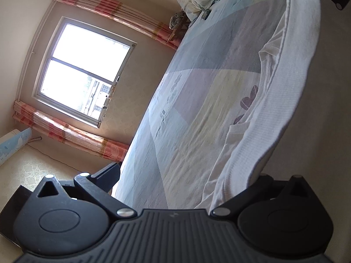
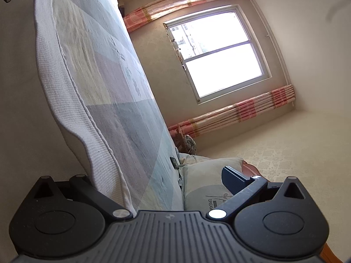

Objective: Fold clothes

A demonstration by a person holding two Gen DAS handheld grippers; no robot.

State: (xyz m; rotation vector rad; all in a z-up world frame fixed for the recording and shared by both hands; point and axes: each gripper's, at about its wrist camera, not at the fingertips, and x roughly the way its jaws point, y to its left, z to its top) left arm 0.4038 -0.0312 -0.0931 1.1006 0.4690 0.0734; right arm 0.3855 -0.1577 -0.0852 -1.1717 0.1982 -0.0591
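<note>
A cream-walled bedroom fills both tilted views, with a bright white-framed window (image 1: 85, 70) set between gathered pink-and-cream striped curtains (image 1: 114, 11). Right of the window in the left wrist view lies the bed under a pastel patchwork sheet (image 1: 193, 100) in blue, lilac and pale yellow. Along its far right edge lies the white ribbed knit garment with purple leaf print (image 1: 269, 109), draped lengthwise, its hem running up toward the other gripper's black tip at the top corner. The left gripper (image 1: 188, 179) has its fingers spread wide; one finger (image 1: 109, 173) is clear on the window side, the other is hidden behind the garment's near end, so whether anything is pinched cannot be told.

In the right wrist view the same garment (image 2: 65, 81) hangs at the left, then the sheet, then a pale printed pillow (image 2: 206, 179). The right gripper (image 2: 158, 175) is likewise spread, its left finger hidden by the cloth.
</note>
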